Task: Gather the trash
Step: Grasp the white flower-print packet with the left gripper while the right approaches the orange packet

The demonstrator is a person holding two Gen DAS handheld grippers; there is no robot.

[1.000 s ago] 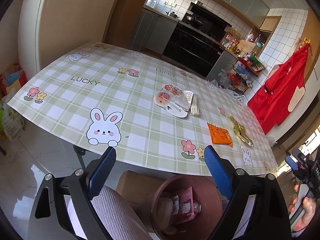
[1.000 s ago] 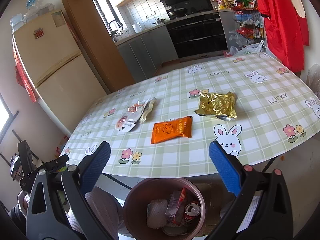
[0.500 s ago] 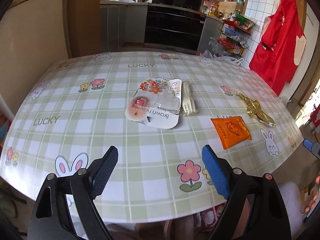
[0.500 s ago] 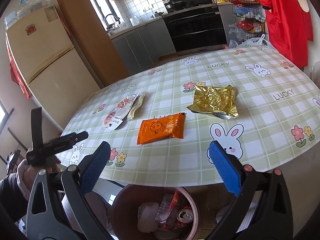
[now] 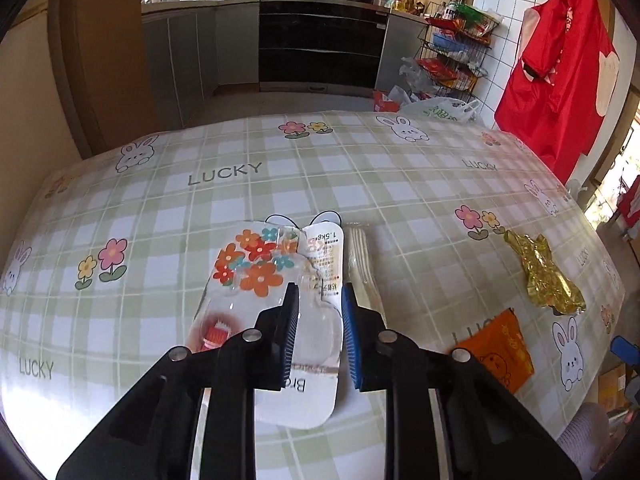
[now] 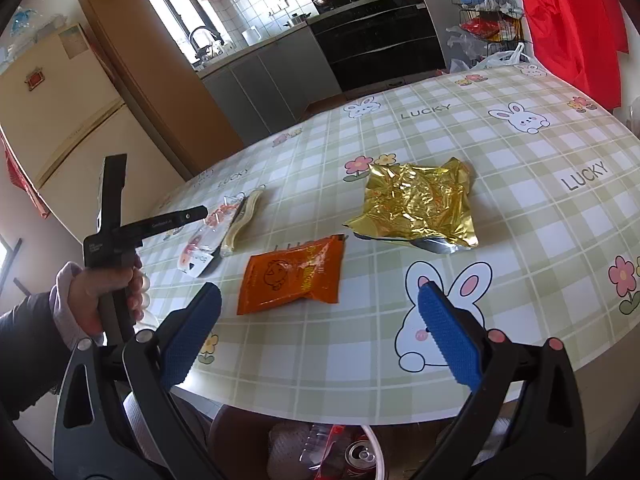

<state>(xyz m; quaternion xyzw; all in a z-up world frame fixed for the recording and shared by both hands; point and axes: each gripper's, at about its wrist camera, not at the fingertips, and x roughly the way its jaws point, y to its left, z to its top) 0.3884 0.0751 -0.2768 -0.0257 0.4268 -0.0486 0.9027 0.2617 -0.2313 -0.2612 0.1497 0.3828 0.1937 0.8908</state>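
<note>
So the left tool (image 5: 317, 312) is sitting right over the clear plastic blister pack (image 5: 276, 304) with the flower print, roughly mid-table (image 5: 248, 200) on the near side. Its jaws have just been closing down to a narrow gap, and the right-hand part of the pack is between the pads, but I honestly can't tell whether they're pinching it yet or just straddling it. The right tool (image 6: 318, 336) is hanging wide open with nothing in it, hovering at the near table edge, with the orange snack packet (image 6: 294, 276) just beyond it and the crumpled gold foil wrapper (image 6: 416, 204) a bit farther and to the right. There's also a thin pale plastic piece (image 5: 360, 264) lying just right of the blister pack.

Handling-wise, I'm guessing that blister pack is feather-light, thin and a bit springy, with a slick surface, so it's probably going to flex or slide rather than lift cleanly. Grabbing a raised bubble or a free edge looks like the better bet than the flat middle. The foil and the orange packet look equally light and crinkly, so any lifted corner should be fine. The trash bin (image 6: 320, 452) is waiting below the near table edge, already holding a can and wrappers.
</note>
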